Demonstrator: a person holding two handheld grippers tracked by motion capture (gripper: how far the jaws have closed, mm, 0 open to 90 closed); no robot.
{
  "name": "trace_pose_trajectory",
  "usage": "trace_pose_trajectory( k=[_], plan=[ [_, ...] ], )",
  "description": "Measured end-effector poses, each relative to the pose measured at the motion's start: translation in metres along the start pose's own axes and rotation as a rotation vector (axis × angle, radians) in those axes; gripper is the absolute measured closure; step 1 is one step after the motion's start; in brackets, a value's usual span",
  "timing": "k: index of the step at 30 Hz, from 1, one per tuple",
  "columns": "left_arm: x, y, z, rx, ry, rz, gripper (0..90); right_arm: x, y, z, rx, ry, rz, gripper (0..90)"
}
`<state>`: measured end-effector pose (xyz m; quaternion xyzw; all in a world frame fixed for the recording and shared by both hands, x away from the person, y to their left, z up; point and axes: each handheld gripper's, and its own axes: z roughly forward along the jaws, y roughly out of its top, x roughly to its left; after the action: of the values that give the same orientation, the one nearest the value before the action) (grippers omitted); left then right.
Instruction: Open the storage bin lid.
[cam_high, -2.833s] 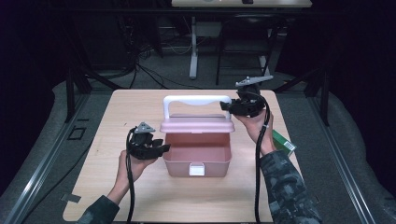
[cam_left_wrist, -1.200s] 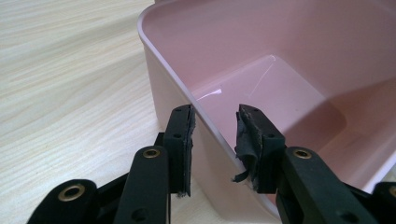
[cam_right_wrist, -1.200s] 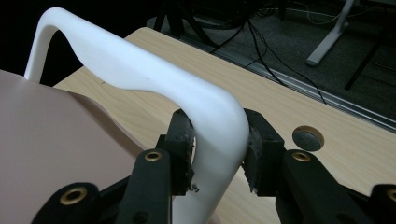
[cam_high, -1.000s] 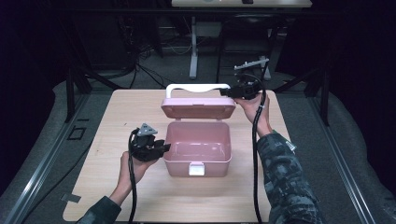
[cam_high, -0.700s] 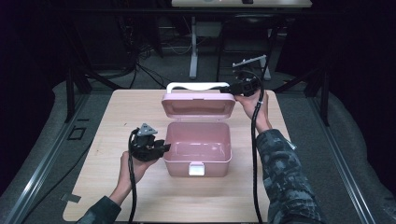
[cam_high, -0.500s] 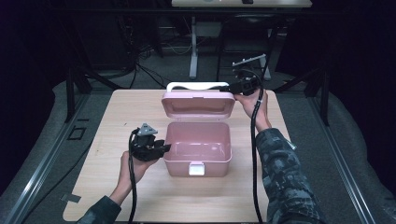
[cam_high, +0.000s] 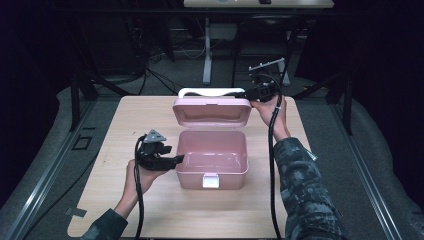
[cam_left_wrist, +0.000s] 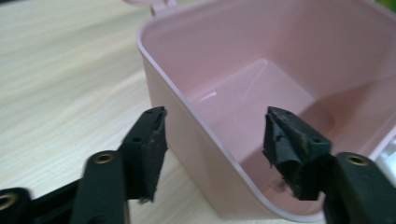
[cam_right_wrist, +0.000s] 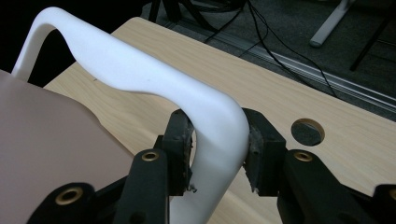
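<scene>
- The left hand-held gripper (cam_left_wrist: 212, 140) has just been spreading its jaws; they straddle the near-left wall of the pink box (cam_high: 214, 157), one outside, one inside, neither pad pressing.
- The right hand-held gripper (cam_right_wrist: 217, 149) is clenched on the white handle (cam_right_wrist: 140, 79) at its bend.
- The lid (cam_high: 212, 111) stands thrown back behind the open box.
- The box sits mid-worktop (cam_high: 125, 120), its white latch (cam_high: 210, 181) facing the person.
</scene>
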<state>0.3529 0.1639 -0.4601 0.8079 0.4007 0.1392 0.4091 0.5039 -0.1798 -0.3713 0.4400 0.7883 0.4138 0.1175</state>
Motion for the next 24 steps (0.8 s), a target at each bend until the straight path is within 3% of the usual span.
trace_pose_trajectory(
  k=[5, 10, 12, 17, 19, 21, 24],
  plan=[
    [0.003, 0.015, -0.006, -0.035, 0.021, 0.020, 32.2, 0.000, -0.001, 0.000, -0.007, 0.001, 0.005, 64.7],
    [0.008, 0.032, -0.005, -0.053, 0.051, 0.039, 35.2, 0.000, -0.001, -0.001, -0.009, 0.003, 0.003, 64.6],
    [0.012, 0.049, -0.007, -0.068, 0.079, 0.060, 37.3, 0.001, -0.002, -0.001, -0.012, 0.002, 0.001, 64.6],
    [0.017, 0.080, -0.010, -0.111, 0.106, 0.082, 41.2, 0.001, -0.004, -0.002, -0.027, 0.007, 0.002, 64.6],
    [0.017, 0.091, -0.013, -0.166, 0.127, 0.097, 45.0, 0.002, -0.005, -0.002, -0.030, 0.009, 0.003, 64.6],
    [0.016, 0.097, -0.016, -0.208, 0.139, 0.110, 54.4, 0.002, -0.006, -0.002, -0.030, 0.008, 0.004, 64.5],
    [0.013, 0.103, -0.015, -0.217, 0.152, 0.143, 64.0, 0.002, -0.006, -0.002, -0.032, 0.003, 0.001, 64.2]
  ],
)
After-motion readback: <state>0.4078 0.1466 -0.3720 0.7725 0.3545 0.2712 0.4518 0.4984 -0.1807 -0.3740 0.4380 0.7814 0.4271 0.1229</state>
